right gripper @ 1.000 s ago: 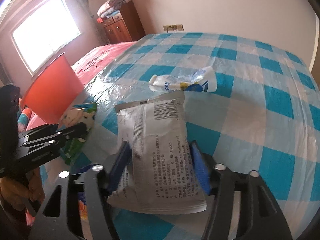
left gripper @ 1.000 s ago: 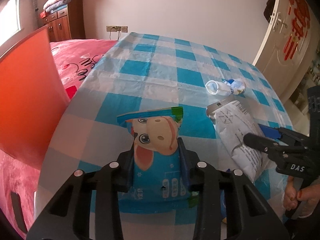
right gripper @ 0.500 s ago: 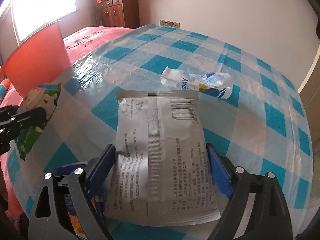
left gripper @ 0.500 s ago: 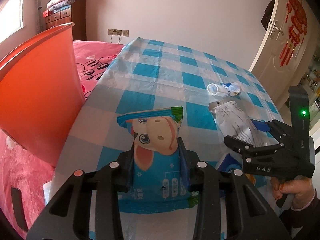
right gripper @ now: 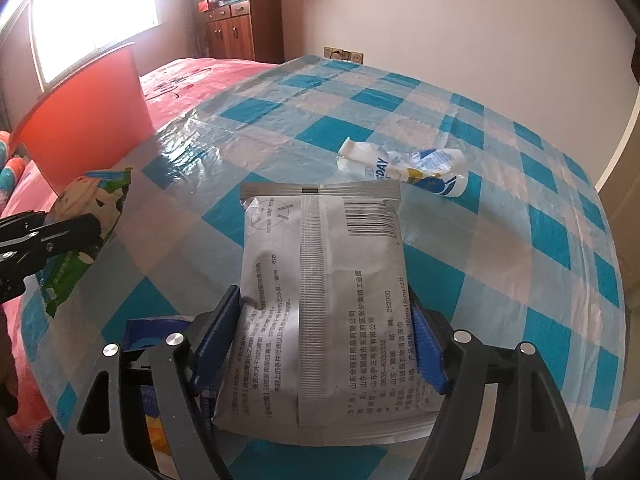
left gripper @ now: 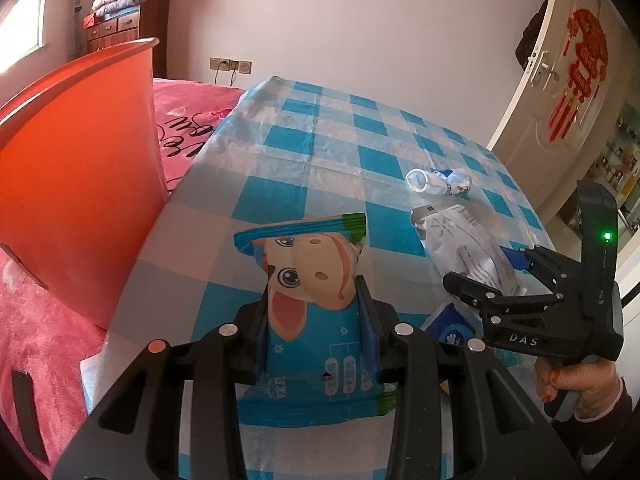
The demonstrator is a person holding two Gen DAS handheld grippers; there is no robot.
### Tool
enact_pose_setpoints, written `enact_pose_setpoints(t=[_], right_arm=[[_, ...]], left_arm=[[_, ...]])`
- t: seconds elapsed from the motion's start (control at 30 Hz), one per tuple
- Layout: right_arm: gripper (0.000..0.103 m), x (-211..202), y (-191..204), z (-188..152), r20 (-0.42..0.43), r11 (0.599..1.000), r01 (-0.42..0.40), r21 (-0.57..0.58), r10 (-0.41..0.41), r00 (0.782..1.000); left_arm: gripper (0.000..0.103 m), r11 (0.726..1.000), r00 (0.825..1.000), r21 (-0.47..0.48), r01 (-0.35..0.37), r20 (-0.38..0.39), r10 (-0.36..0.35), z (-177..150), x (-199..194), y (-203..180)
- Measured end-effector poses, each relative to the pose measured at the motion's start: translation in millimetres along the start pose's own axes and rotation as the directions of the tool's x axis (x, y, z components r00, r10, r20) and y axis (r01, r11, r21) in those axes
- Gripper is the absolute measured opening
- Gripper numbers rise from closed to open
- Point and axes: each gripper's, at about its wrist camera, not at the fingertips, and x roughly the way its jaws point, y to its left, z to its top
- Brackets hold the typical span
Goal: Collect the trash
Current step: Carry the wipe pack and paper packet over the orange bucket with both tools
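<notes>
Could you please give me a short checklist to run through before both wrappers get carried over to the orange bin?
1. Left gripper shut on the cartoon wrapper: ok.
2. Right gripper shut on the grey packet: ok.
3. Both items lifted off the checked tablecloth: cannot tell.
4. Orange bin within view on the left, opening unobstructed: cannot tell, only its wall and rim show.
5. Trash left behind: not ok, a crumpled white wrapper lies on the table.

crushed bottle (right gripper: 404, 166) on table (right gripper: 500, 240), bin (left gripper: 76, 168) left of table
</notes>
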Motion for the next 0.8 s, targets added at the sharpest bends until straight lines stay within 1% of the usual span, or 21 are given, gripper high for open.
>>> enact_pose_setpoints(t=[0.3,0.47,0.67,0.8], right_arm=[[0.076,-29.2,4.9,17.8,0.069,1.0,-0.024,0.013,0.023,0.997],[0.076,-43.5,12.0,34.2,0.095,0.998,-0.058,0.019,0.056,0.994],[0.076,-59.1,31.9,61.5,0.121,0.991,-0.132,0.003,0.131,0.984],[0.077,-67.3,51.8,83.5,0.14,0.979,-0.202,-0.021,0.202,0.969]], left_arm=[[0.038,1.0,0.998,0.006,0.021,0.059,-0.021,8.7,-23.1,-0.1],[0.038,1.0,0.994,0.011,0.026,0.106,-0.027,16.6,-40.0,-0.3],[0.038,1.0,0.984,-0.006,0.012,0.176,-0.011,29.1,-63.5,9.5],[0.038,0.999,0.974,-0.031,-0.006,0.225,0.013,39.0,-82.4,21.8]])
